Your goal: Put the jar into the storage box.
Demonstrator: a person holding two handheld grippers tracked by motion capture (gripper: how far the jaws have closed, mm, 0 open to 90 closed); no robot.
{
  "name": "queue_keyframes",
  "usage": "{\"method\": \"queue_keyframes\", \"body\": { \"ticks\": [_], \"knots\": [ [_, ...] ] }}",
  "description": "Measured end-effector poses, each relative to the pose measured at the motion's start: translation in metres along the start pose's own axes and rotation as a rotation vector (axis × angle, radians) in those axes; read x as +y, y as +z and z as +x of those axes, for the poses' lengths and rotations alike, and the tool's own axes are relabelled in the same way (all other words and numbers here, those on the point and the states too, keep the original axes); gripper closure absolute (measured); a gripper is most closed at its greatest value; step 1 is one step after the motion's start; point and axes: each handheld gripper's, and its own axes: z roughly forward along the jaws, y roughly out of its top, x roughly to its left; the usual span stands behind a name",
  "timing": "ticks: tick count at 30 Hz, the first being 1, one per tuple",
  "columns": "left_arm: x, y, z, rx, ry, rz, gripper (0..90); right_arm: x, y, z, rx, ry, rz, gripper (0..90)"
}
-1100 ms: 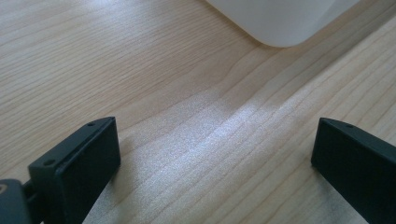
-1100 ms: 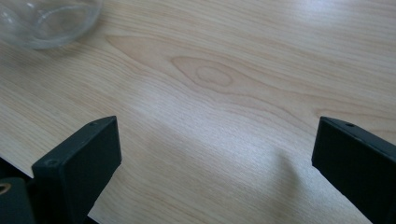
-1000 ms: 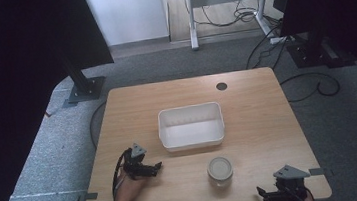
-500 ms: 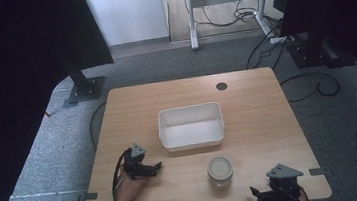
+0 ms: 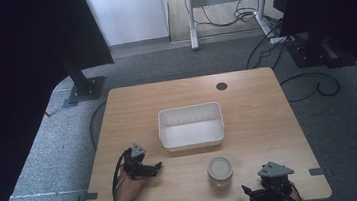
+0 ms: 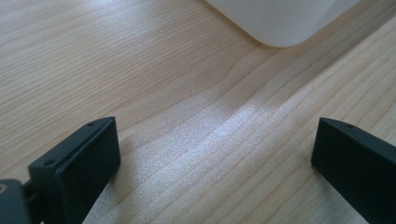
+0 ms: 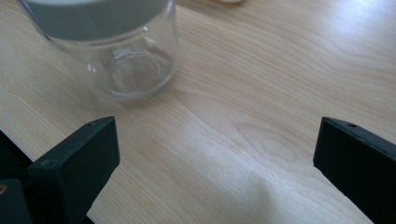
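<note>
High view: jar (image 5: 220,170) between both gaping, empty claws — left claw (image 5: 152,168), right claw (image 5: 249,194) — white tub (image 5: 192,139) behind.

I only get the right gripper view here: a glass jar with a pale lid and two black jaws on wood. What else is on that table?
Observer: In the high view a white tub sits mid-table, just beyond the jar, and it looks empty.
Operator: Is there a second gripper somewhere?
Observer: Yes, the left gripper rests near the front left of the table, to the jar's left.
Operator: Is it holding anything?
Observer: No. In the left gripper view its jaws stand wide apart over bare wood, with a corner of the tub ahead.
Operator: And mine?
Observer: The right gripper sits by the table's front edge, to the right of the jar, apart from it.
</note>
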Motion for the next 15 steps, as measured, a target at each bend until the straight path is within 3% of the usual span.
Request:
{"method": "queue_keyframes", "body": {
  "ticks": [15],
  "knots": [
    [0.0, 0.0, 0.0, 0.0, -0.002, -0.002, 1.0, 0.017, 0.009, 0.012, 0.046, -0.053, -0.016, 0.0]
  ]
}}
